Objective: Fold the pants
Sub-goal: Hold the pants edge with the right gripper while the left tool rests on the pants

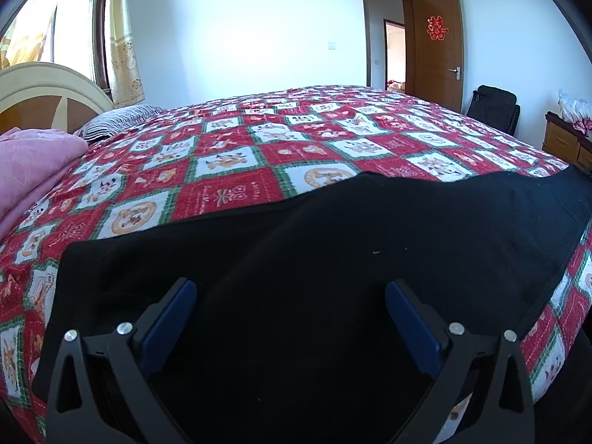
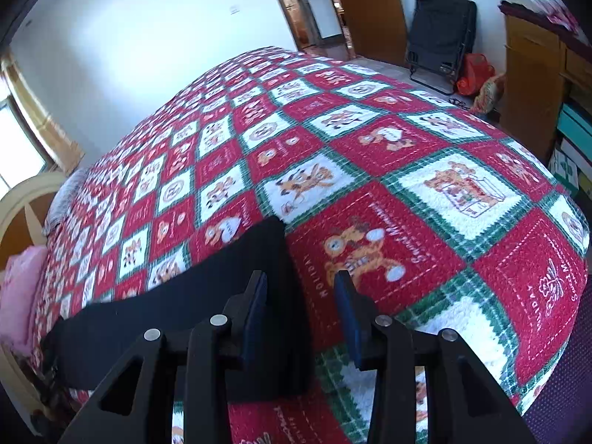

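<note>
Bedroom, bed (image 2: 407, 170) under a red, white and green patchwork cover. Black pants (image 1: 314, 251) lie flat along its near edge. Left gripper (image 1: 290, 296): jaws wide apart over the cloth, holding nothing. Right gripper (image 2: 300, 288): partly open, empty, astride the pants' end nearest the bed's right corner. My judgement: I should nip both layers at matching corners, lift evenly, then carry one end over the other. Legible: "HOLIDAY" on the cover; a red double-happiness sign (image 1: 437, 28) on the door (image 1: 436, 59).

bright daylight from the window (image 1: 70, 26), fisheye-bent edges, dark corners.
</note>
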`<act>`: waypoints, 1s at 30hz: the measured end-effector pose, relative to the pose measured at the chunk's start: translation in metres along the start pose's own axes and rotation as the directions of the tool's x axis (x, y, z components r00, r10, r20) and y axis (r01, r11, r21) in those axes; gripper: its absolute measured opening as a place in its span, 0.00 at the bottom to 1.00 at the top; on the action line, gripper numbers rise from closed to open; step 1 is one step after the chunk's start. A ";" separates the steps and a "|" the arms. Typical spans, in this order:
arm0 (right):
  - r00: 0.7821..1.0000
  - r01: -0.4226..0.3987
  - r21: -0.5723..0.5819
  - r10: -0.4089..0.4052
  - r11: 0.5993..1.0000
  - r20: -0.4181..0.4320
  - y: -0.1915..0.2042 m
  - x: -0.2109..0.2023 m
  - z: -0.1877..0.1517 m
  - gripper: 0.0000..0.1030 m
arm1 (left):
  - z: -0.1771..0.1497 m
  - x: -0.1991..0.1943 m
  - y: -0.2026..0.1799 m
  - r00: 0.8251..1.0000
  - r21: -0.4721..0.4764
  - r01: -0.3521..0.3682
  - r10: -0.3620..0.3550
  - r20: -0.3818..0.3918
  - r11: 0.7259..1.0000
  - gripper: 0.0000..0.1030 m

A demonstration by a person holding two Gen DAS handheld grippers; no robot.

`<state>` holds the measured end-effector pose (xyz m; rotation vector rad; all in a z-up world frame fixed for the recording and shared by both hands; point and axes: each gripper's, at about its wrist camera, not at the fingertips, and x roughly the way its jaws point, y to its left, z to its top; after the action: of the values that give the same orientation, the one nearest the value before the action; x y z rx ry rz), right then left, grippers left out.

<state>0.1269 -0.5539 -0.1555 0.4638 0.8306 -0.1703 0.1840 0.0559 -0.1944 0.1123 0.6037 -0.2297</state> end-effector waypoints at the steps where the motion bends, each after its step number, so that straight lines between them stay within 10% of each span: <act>1: 1.000 -0.023 -0.014 0.022 1.000 -0.019 0.005 0.002 -0.002 0.38 | 0.000 0.000 0.000 1.000 0.000 0.001 -0.001 0.001 1.000 1.00; 12: 0.999 0.018 -0.089 -0.014 0.996 0.043 0.027 -0.014 -0.003 0.11 | -0.001 0.000 0.000 1.000 -0.002 0.003 -0.003 0.011 1.000 1.00; 25: 0.999 0.039 -0.015 -0.038 0.999 0.022 0.004 -0.002 -0.011 0.13 | 0.005 -0.013 0.000 0.998 0.031 -0.059 0.058 0.039 0.998 1.00; 30: 0.998 -0.007 0.039 0.004 0.999 0.063 -0.005 -0.015 -0.014 0.34 | 0.009 -0.024 0.018 0.987 0.055 -0.150 0.146 0.069 0.987 1.00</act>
<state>0.1060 -0.5524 -0.1546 0.4954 0.7653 -0.1957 0.1740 0.0765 -0.1725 0.2064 0.5219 -0.1069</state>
